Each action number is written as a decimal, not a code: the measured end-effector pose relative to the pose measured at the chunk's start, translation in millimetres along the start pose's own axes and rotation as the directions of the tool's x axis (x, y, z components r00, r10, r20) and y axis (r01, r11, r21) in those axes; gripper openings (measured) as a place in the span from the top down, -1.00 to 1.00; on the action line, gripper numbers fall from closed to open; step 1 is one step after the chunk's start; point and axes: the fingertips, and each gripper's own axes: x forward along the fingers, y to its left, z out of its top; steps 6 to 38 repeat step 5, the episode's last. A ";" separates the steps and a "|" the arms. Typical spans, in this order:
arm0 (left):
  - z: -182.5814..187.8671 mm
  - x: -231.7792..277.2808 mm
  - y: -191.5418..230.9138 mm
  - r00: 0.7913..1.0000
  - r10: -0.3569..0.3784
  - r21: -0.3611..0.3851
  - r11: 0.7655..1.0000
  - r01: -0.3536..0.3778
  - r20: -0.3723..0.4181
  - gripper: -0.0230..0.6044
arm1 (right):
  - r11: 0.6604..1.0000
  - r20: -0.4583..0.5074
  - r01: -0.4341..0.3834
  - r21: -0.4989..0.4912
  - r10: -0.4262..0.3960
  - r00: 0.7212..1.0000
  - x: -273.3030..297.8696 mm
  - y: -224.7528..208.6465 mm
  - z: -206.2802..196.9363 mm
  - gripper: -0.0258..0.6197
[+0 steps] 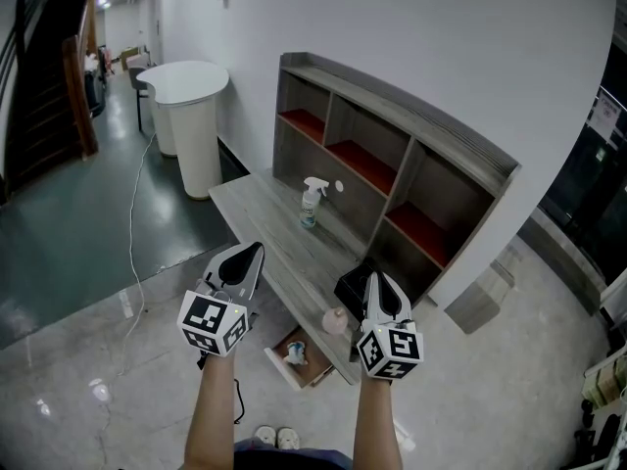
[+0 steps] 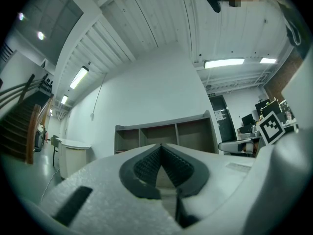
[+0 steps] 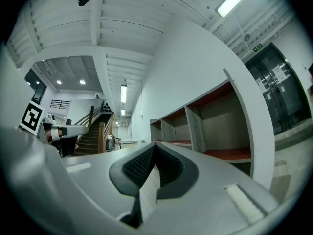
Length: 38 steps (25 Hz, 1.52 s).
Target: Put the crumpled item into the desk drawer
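A pinkish crumpled item (image 1: 336,319) lies on the grey wooden desk (image 1: 265,213) near its front corner. Just below the desk edge a drawer (image 1: 282,365) stands pulled out, with a small white thing inside. My right gripper (image 1: 378,282) hovers shut and empty just right of the crumpled item and above it. Left of the desk, over the floor, my left gripper (image 1: 251,255) is held up, also shut and empty. The left gripper view shows its jaws (image 2: 160,148) meeting at the tips. The right gripper view shows the same (image 3: 154,147).
A spray bottle (image 1: 311,204) stands mid-desk before a shelf unit (image 1: 392,155) with red-lined compartments. A dark object (image 1: 351,286) sits on the desk by the right gripper. A white round counter (image 1: 191,116) stands farther left. A cable (image 1: 132,233) runs over the floor.
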 end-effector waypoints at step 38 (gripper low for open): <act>-2.4 -0.8 0.7 1.000 0.001 -0.003 1.000 -0.001 0.000 0.92 | 1.000 -0.001 0.001 0.004 -0.001 1.000 -0.6 -0.4 -2.5 0.89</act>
